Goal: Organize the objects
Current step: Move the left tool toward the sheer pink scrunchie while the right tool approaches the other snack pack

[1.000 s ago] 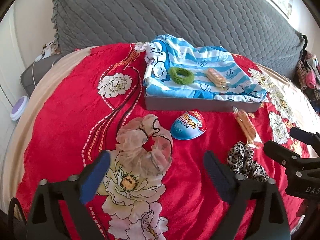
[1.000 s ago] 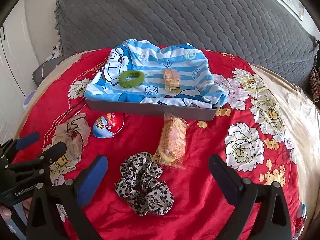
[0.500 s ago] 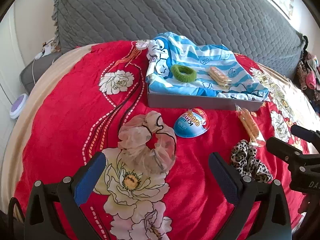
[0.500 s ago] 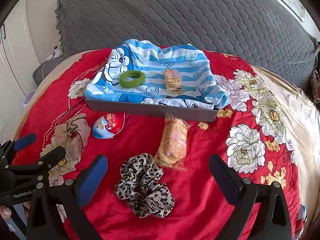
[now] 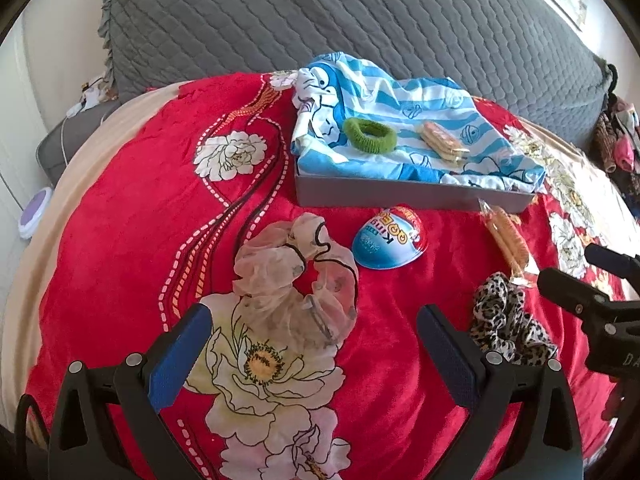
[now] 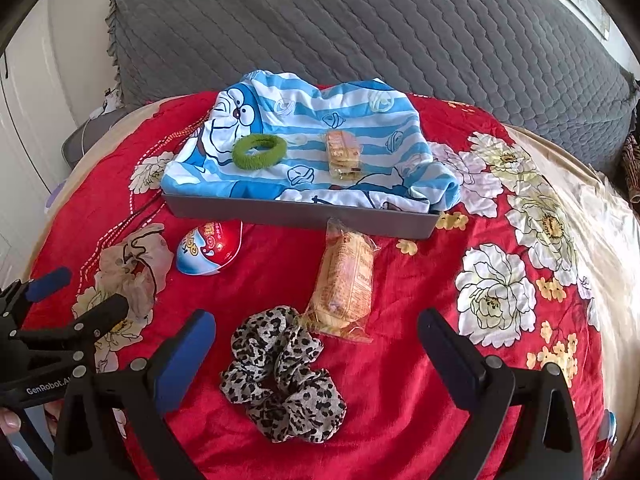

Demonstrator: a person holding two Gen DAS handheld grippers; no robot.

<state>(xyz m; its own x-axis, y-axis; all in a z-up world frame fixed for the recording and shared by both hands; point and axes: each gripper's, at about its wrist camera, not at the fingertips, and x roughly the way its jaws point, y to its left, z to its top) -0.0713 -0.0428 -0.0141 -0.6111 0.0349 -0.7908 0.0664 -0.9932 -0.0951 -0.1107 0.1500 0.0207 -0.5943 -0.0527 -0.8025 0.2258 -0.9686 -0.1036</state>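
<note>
A grey tray (image 5: 400, 194) (image 6: 296, 216) lined with a blue striped cartoon cloth (image 6: 320, 152) holds a green hair band (image 5: 370, 135) (image 6: 259, 151) and a small cracker packet (image 5: 442, 145) (image 6: 342, 155). In front of it on the red bedspread lie a sheer pink scrunchie (image 5: 296, 276) (image 6: 128, 264), a blue and red egg-shaped package (image 5: 390, 238) (image 6: 210, 248), a longer cracker packet (image 5: 508, 240) (image 6: 344, 284) and a leopard scrunchie (image 5: 506, 324) (image 6: 282, 374). My left gripper (image 5: 312, 340) is open just short of the pink scrunchie. My right gripper (image 6: 316, 344) is open around the leopard scrunchie.
A grey quilted cushion (image 6: 360, 32) rises behind the tray. The bedspread falls away at the left edge, where a white and purple round object (image 5: 34, 214) lies lower down. Clothes (image 5: 618, 140) are piled at the far right. A hand (image 6: 8, 420) holds the left gripper's handle.
My left gripper has opened wider and pulled back slightly from the pink scrunchie. The right gripper has barely moved and stays open.
</note>
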